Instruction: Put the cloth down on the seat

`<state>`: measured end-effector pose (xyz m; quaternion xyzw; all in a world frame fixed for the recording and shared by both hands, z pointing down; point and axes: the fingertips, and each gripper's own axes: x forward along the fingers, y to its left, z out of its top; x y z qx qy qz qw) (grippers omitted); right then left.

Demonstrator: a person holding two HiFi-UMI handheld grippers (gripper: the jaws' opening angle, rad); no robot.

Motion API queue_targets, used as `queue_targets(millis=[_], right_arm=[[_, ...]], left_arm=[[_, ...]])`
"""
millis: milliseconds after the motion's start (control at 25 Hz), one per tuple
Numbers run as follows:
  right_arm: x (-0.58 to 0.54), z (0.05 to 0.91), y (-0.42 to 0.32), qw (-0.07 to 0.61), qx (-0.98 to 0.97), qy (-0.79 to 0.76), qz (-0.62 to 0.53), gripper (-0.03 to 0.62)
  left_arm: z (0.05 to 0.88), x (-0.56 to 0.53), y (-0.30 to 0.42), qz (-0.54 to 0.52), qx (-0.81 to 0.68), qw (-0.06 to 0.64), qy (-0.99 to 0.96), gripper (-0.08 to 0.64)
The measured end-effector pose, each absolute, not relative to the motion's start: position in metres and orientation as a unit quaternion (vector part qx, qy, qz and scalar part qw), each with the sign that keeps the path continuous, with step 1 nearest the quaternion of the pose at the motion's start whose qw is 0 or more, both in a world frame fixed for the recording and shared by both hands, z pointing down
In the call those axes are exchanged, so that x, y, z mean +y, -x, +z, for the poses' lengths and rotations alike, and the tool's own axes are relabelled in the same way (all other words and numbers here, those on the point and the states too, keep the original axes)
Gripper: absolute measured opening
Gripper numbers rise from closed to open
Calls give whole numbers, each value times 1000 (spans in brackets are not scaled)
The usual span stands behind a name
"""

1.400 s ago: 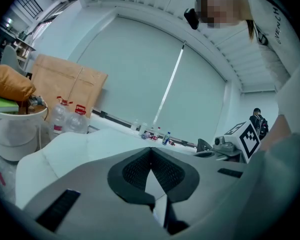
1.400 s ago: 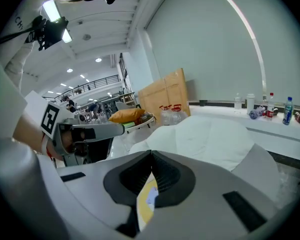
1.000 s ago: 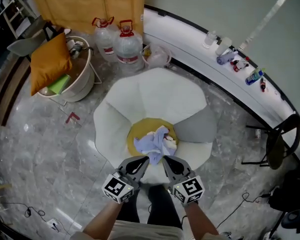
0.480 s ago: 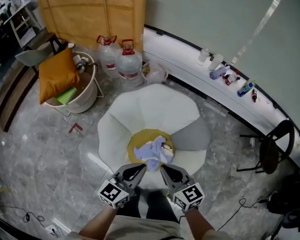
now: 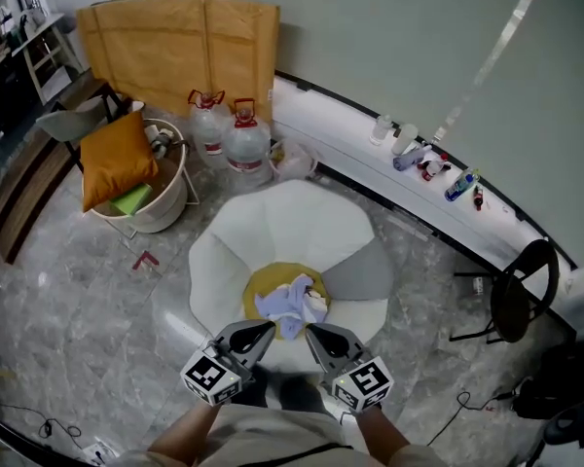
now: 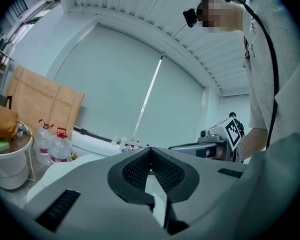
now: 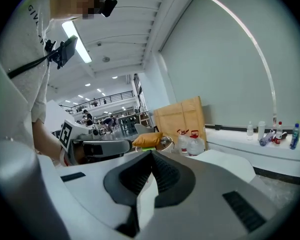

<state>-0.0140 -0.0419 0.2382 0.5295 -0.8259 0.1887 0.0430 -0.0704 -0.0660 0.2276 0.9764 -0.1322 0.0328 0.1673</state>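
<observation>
While left tool and right tool are closed, empty, cloth lies in seat — cushion in tub.

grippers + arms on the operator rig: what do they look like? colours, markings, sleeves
The left gripper and right gripper match: grey wedge-shaped jaws lined with black ribbed pads, each carrying a white cube with black square markers. The forearms are bare below the short sleeves of a pale T-shirt.

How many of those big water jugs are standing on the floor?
2. They stand side by side on the floor behind the white seat: the first jug beside the basket, the second jug closer to the ledge. Others could be hidden.
</observation>
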Motion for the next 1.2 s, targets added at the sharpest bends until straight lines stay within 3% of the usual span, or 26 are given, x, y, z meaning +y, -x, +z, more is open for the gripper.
queue_targets(millis=[640,1200], right_arm=[[-31,200,27,39,-844,-513,154,17],[-32,203,12,24,-837,-522,164,17]], left_arm=[[175,-72,77,12,-152,150,-977,14],[184,-75,77,8,-159,158,-975,14]])
